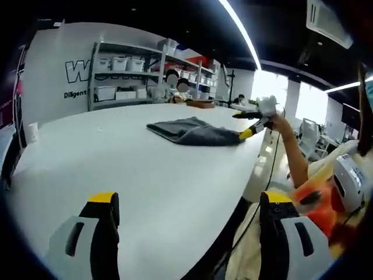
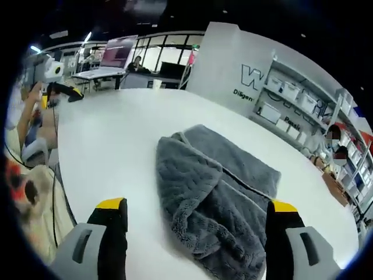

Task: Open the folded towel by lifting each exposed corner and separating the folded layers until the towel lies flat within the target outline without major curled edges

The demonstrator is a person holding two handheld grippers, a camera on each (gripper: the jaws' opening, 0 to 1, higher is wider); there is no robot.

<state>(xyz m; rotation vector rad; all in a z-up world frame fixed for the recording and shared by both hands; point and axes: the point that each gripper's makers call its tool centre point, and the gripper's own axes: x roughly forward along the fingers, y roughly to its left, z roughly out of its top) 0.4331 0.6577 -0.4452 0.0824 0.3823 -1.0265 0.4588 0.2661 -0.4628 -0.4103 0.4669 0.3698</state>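
One plush grey towel (image 2: 218, 184) (rumpled), smooth white table (image 2: 111, 151)

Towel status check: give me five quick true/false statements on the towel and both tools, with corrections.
1. The grey towel lies spread flat in a single layer. False: it is bunched, with folded layers overlapping.
2. The towel rests on a white table. True.
3. The right tool is shut on the towel. False: its jaws stand wide apart on either side of the towel's near end.
4. The left tool is open over bare table, away from the towel. True.
5. Shelves with white bins stand behind the table. True.
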